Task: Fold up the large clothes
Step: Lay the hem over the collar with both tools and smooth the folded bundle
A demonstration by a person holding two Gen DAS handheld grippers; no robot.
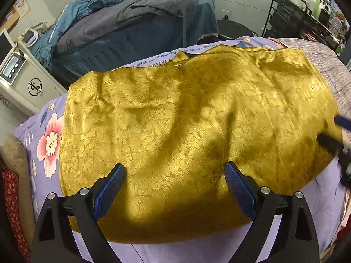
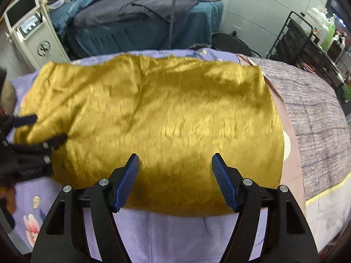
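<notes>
While both jaws gape empty, crinkled glossy gold cloth [image 1: 186, 131], roughly rectangular, on lilac floral sheet [image 1: 43, 135]

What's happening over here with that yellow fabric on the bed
A person is folding a large golden-yellow garment spread across a lavender floral bedsheet. They work with two hand-held grippers. The left hand-held gripper and the right hand-held gripper both stand open above the near edge of the cloth, and neither holds anything. The garment lies fairly flat, wrinkled, with its near edge folded or rounded over.
</notes>
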